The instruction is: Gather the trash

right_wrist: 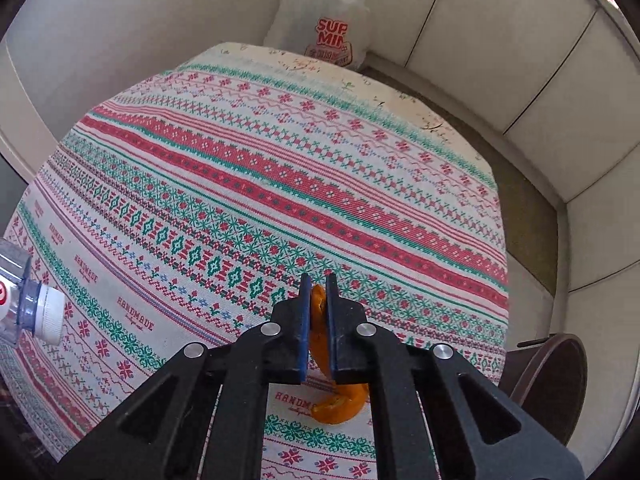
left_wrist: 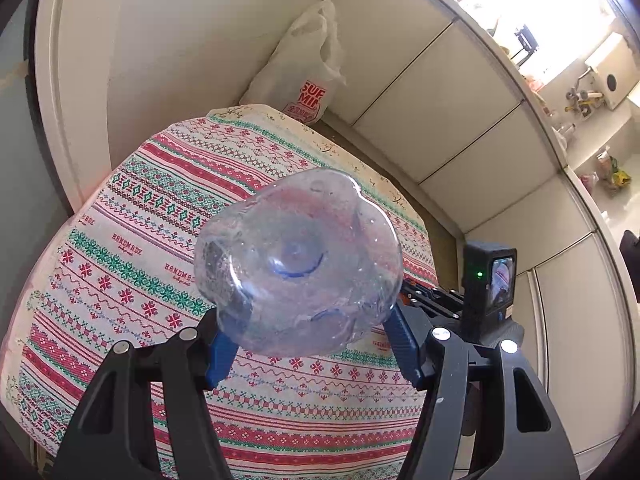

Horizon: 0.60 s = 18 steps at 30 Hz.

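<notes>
Orange peel sits clenched in your right gripper, above the tablecloth's near edge. Your left gripper grasps the bottle. Carry both steadily to the bag beyond the far edge.

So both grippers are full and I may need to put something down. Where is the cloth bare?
Nearly all of the patterned tablecloth is bare, from the plastic bag at its far edge to the near edge. Only the air is crowded: bottle in the left gripper, orange peel in the right gripper.
</notes>
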Motion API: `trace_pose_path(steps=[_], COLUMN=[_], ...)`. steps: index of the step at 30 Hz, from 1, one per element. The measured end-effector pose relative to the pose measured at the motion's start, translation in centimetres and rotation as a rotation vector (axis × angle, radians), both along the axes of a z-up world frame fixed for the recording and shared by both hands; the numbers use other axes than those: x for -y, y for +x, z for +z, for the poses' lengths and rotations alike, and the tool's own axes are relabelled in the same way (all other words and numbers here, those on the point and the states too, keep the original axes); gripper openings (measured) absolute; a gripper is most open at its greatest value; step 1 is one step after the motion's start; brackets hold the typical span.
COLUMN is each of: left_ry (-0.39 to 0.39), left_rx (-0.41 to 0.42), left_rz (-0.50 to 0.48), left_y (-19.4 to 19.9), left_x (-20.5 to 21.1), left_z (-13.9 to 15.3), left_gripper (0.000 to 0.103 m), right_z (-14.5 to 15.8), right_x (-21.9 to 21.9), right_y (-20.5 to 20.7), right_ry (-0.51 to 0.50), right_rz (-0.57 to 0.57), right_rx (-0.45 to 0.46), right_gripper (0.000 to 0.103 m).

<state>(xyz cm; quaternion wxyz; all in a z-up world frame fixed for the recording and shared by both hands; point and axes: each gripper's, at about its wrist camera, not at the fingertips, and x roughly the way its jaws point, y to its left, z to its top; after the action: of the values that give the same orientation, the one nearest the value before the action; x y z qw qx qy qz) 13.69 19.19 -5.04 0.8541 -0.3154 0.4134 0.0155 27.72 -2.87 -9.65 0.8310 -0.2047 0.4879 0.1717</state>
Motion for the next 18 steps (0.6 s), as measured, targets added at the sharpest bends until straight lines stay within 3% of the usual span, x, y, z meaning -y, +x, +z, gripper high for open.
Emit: trace_pose_path(steps=[18], left_ry=[0.019], left_rx=[0.022], left_rz=[-0.020], left_y=[0.4], left_x=[2.0], left_z=[0.2], left_gripper=[0.063], right_z=[16.2], right_x=[8.1], right_y=[-1.5], right_ry=[0.182], right_rz=[-0.132], right_rx=[0.324], right_gripper=[0.005])
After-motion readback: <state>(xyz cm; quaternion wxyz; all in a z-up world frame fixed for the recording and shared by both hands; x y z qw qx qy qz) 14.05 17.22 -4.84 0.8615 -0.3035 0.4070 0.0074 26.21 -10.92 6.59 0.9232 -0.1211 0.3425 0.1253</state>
